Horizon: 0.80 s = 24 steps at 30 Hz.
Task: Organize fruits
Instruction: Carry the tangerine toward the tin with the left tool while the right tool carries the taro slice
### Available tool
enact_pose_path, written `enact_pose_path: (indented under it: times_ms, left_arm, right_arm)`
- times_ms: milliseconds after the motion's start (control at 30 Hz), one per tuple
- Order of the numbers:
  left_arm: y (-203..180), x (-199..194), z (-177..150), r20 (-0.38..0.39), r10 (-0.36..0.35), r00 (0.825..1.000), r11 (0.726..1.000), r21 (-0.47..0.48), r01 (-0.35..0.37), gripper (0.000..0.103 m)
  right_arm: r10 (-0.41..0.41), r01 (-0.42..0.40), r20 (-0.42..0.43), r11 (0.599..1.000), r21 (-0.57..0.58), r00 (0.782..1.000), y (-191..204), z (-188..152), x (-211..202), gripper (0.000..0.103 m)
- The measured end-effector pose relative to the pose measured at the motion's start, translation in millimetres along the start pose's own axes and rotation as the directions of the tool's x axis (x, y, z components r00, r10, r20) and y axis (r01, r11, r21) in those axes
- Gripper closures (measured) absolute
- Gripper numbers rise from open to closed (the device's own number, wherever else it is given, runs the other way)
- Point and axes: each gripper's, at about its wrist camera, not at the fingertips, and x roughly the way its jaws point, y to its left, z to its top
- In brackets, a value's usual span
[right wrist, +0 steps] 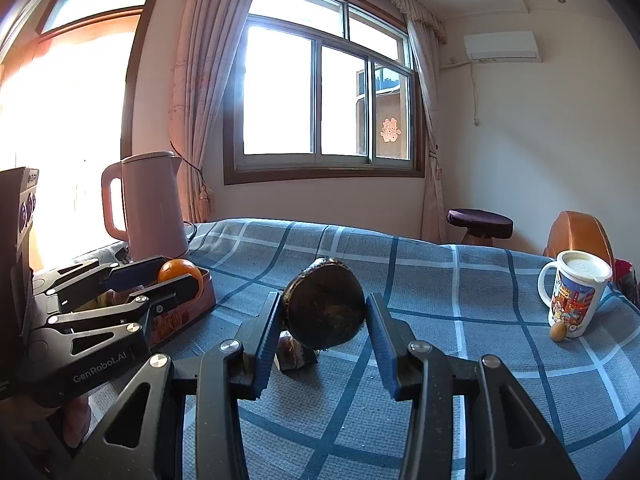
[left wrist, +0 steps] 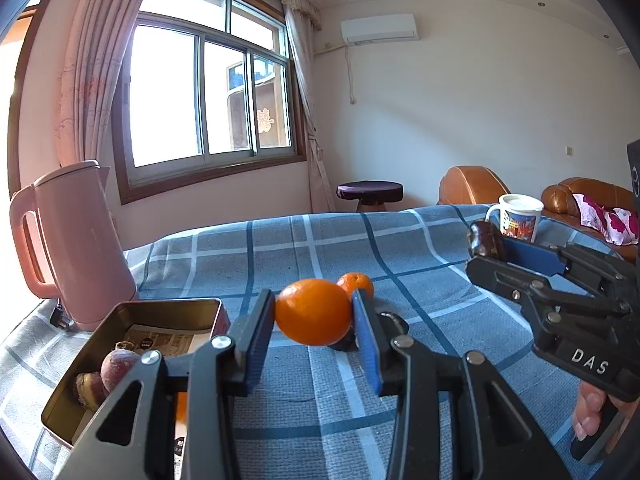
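A blue plaid cloth covers the surface and fills the lower half of both views. A pink kettle stands at the left of the left wrist view, with an open metal tin just in front of it at lower left; the tin holds a reddish round fruit, a brownish knobbly piece and some printed paper. A white printed mug with a lid stands at the right of the right wrist view, a small tan ball touching its base.

The left gripper, low centre in its own view, has its jaws closed on a large orange, held above the cloth. A smaller orange lies on the cloth just behind it, and a dark fruit sits partly hidden behind the right jaw.

The right gripper has its jaws clamped on a dark brown round fruit, lifted above the cloth. A small brownish item lies beneath it.
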Motion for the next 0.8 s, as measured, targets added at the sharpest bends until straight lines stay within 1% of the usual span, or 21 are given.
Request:
enact_pose_path:
  times_ms: [200, 500, 800]
  left_arm:
    - [0.3, -2.5, -1.3, -0.005, -0.001, 1.0, 1.0, 0.001, 0.001, 0.062]
    - [11.2, -9.3, -5.0, -0.019, 0.004, 1.0, 1.0, -0.01, -0.004, 0.062]
    - [37.0, -13.8, -9.0, -0.037, 0.049, 0.998, 0.998, -0.036, -0.05, 0.062]
  right_arm:
    - [0.003, -0.003, -0.007, 1.0, -0.007, 1.0, 4.0, -0.7, -0.8, 0.058]
    - [0.012, -0.013, -0.047, 1.0, -0.027, 0.999, 21.3, -0.3, 4.2, 0.058]
    - [0.052, -0.055, -0.077, 0.998, -0.032, 0.996, 42.2, 6.2, 12.1, 0.058]
